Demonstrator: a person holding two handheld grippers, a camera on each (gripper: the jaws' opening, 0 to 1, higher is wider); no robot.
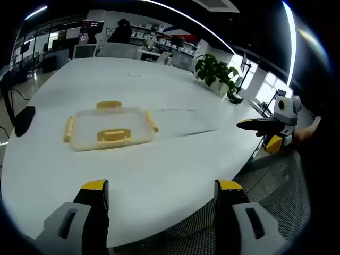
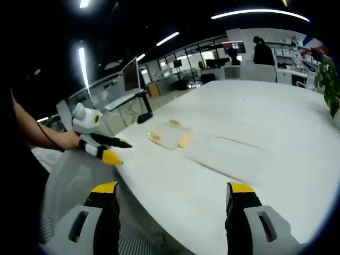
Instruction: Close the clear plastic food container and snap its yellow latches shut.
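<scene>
Left gripper (image 1: 162,194): jaws spread wide, nothing between them, yellow tips at the near edge of the large white oval table (image 1: 175,159). Right gripper (image 2: 172,199): jaws likewise spread and empty, hanging over the table edge.

The clear rectangular plastic food container (image 1: 109,130) with yellow latches sits ahead of the left gripper and a little to its left, well apart from the tips. From the right gripper it lies well ahead and slightly left (image 2: 170,134). The lid looks to be resting on the base; four yellow latches (image 1: 113,136) show, one per side. Whether any is snapped cannot be told at this range.

The right gripper enters the left gripper view from the right, off the table edge (image 1: 271,130); the left gripper shows in the right gripper view at left (image 2: 101,143), held in a person's hand (image 2: 66,139).

Risks, as judged: the container is light and the tabletop smooth, so pressing one latch without bracing the far side could skid or tip it. If the lid sits skewed, latches may not catch. A dark rounded object (image 1: 24,119) lies left of the container, clear of the work.

No brand, label or legible writing is visible.
</scene>
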